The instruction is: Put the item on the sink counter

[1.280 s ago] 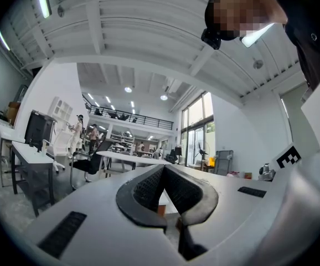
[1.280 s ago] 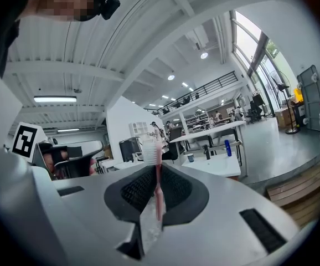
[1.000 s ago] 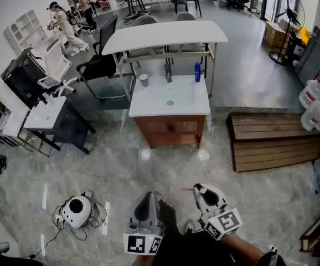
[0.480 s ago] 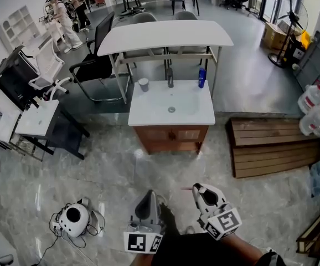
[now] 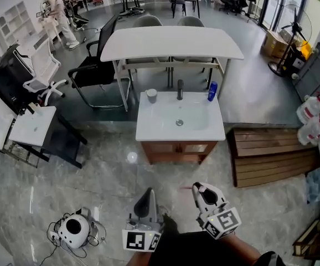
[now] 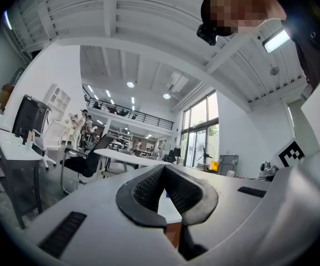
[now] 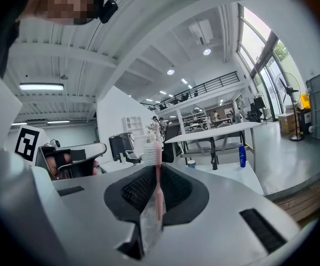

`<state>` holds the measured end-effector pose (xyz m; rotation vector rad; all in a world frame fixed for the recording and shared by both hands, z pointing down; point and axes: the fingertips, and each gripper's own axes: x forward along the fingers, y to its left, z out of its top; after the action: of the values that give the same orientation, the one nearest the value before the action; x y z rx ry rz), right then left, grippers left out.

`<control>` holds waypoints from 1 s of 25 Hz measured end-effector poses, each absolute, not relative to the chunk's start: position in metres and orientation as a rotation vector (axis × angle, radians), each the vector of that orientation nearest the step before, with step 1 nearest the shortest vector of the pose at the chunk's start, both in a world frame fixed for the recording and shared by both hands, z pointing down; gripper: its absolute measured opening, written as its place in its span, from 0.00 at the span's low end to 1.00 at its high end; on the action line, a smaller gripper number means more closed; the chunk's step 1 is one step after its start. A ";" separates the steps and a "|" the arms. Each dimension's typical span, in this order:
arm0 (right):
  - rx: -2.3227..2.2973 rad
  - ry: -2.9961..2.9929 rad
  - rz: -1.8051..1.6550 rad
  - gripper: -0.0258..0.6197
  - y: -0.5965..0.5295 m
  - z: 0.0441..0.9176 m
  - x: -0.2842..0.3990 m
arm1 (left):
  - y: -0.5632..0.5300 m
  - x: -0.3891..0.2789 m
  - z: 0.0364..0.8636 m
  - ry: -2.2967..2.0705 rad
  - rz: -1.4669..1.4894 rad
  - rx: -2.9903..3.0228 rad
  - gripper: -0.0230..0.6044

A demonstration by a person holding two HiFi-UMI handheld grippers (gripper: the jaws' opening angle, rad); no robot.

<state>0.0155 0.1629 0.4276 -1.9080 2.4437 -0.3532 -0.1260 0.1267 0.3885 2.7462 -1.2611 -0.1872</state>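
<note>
The white sink counter on a wooden cabinet stands ahead of me on the marble floor. On it are a grey cup, a dark faucet and a blue bottle. My right gripper is low in the head view, shut on a pink toothbrush in clear wrap, bristles up. The right gripper view shows the counter beyond the right gripper. My left gripper is beside it, shut and holding nothing, as the left gripper view confirms.
A long white table with chairs stands behind the sink. A black office chair and a small white desk are at left. A wooden platform lies right of the sink, water jugs beyond. A white round device with cables lies on the floor.
The sink counter has come nearer and sits lower and more central in the head view. Both grippers keep their places, the right still shut on the toothbrush.
</note>
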 end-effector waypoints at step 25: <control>-1.877 2.447 -0.344 0.08 -0.033 0.439 0.001 | -0.045 -0.158 0.406 -1.307 -0.165 2.712 0.06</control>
<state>0.0014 -0.0334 0.4387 -1.8773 2.4469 -0.3439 -0.1579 -0.0454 0.4057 2.7120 -1.3075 -0.1646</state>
